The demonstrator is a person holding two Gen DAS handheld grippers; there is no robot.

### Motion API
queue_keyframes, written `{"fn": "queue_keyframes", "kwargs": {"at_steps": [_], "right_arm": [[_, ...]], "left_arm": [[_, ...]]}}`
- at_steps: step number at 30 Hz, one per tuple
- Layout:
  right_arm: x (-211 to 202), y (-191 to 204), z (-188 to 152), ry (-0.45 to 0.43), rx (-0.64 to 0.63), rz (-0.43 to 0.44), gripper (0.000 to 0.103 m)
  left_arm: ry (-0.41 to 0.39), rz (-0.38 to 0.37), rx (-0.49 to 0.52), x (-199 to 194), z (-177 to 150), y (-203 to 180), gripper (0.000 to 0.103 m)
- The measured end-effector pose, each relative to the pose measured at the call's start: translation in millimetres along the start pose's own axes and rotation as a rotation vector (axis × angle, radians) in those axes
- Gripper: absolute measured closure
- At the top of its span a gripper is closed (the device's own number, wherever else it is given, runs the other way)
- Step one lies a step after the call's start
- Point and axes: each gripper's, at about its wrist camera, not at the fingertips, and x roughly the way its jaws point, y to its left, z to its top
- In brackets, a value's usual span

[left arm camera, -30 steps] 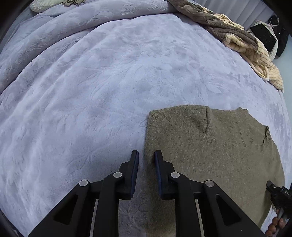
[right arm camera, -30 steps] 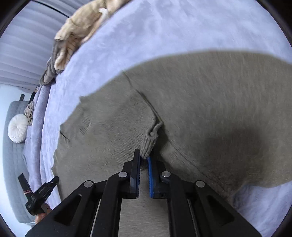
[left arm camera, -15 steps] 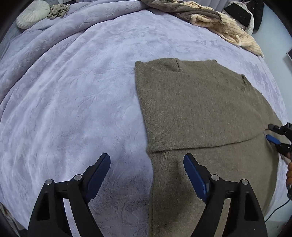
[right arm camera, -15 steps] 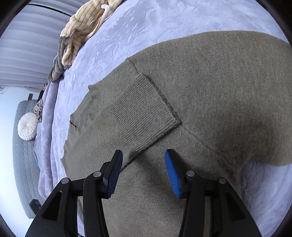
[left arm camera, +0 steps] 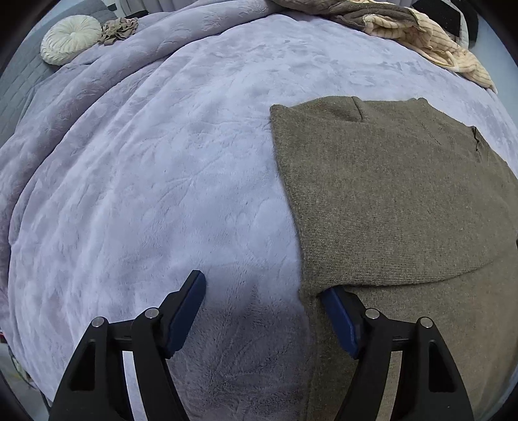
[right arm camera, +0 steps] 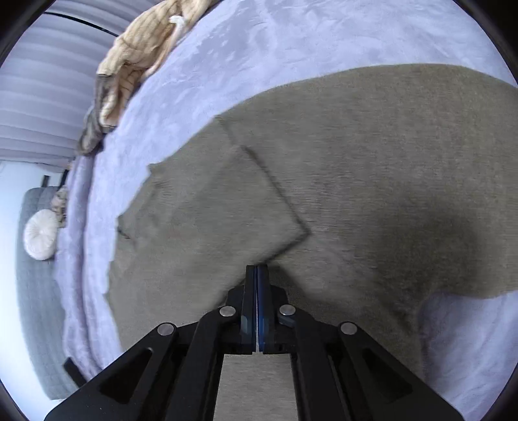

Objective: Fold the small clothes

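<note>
An olive-brown knit sweater (left arm camera: 404, 194) lies flat on the lilac bedspread (left arm camera: 162, 162), with one part folded over its body. My left gripper (left arm camera: 264, 288) is open at the sweater's left edge; its right finger (left arm camera: 340, 311) sits under the folded layer's corner and its left finger is over bare bedspread. In the right wrist view the sweater (right arm camera: 372, 162) fills the middle, a ribbed sleeve cuff (right arm camera: 246, 207) folded onto it. My right gripper (right arm camera: 257, 268) is shut just below the cuff's edge. Nothing shows between its pads.
A pile of cream and brown clothes (left arm camera: 421, 29) lies at the bed's far edge, also in the right wrist view (right arm camera: 136, 58). A round white cushion (left arm camera: 69, 39) and a crumpled brown cloth (left arm camera: 118, 29) sit at the far left. Grey curtains (right arm camera: 42, 107) hang beyond the bed.
My left gripper has moved forward and down, its right finger sliding under the folded layer's corner. My right gripper, open half a second ago, has shut near the cuff's edge.
</note>
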Motion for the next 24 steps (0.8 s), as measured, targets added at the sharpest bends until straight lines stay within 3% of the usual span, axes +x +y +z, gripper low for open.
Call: {"fn": "queue_keyframes", "kwargs": {"at_steps": [2, 5, 8, 10, 11, 12, 14, 15, 18, 21, 24], "right_arm": [[1, -19, -1, 0.017, 0.084, 0.069, 0.103], [-7, -26, -2, 0.029, 0.105, 0.163, 0.101], [-12, -26, 3, 0.003, 0.109, 0.2, 0.091], [-7, -28, 10, -0.007, 0.167, 0.254, 0.051], [-2, -28, 13, -0.008, 0.197, 0.294, 0.047], [2, -24, 15, -0.003, 0.208, 0.297, 0.047], [5, -16, 18, 0.008, 0.189, 0.25, 0.086], [5, -14, 16, 0.01, 0.18, 0.234, 0.096], [5, -19, 8, 0.012, 0.152, 0.176, 0.096], [6, -31, 6, 0.031, 0.192, 0.211, 0.096], [-10, -26, 5, 0.02, 0.12, 0.157, 0.089]], "left_arm": [[0.003, 0.004, 0.007, -2, 1, 2, 0.028], [0.005, 0.005, 0.008, -5, -3, 0, 0.028], [0.02, 0.012, 0.012, -2, -5, -2, 0.028], [0.028, 0.016, -0.001, 1, -2, -2, 0.028], [0.028, 0.02, -0.005, 2, -2, -2, 0.028], [0.026, 0.023, -0.006, 1, -2, -2, 0.028], [0.018, 0.023, -0.006, -1, -3, -2, 0.028], [0.017, 0.016, -0.012, -1, -4, -1, 0.028], [0.03, 0.003, -0.037, 6, -2, 4, 0.024], [0.038, 0.013, -0.02, 6, -1, 2, 0.024], [0.038, 0.039, 0.024, -6, -2, -3, 0.024]]}}
